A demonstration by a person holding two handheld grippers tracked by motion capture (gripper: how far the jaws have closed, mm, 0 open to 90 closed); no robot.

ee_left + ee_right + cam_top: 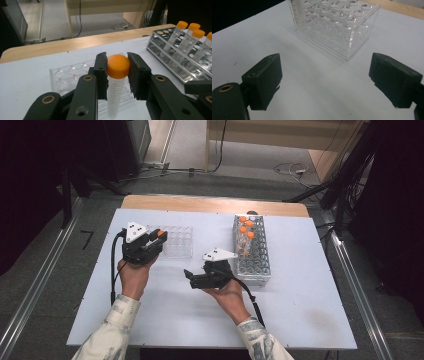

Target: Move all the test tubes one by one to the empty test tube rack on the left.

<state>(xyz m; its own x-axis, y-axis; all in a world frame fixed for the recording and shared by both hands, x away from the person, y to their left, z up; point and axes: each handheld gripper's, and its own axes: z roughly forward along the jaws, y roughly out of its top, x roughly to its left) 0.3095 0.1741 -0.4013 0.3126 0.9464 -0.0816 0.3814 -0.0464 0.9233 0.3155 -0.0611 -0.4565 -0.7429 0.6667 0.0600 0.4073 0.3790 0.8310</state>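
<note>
One light, slick plastic tube (115, 96) hung clamped by its orange cap (118, 66) in the L gripper (117, 75), R gripper (325, 82) gaping empty nr tabletop centre.

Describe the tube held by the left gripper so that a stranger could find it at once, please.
On the white table, look left of the metal rack, above the clear plastic rack. There the left gripper clamps an orange-capped tube by its cap. The other orange-capped tubes stand in the metal rack.
</note>
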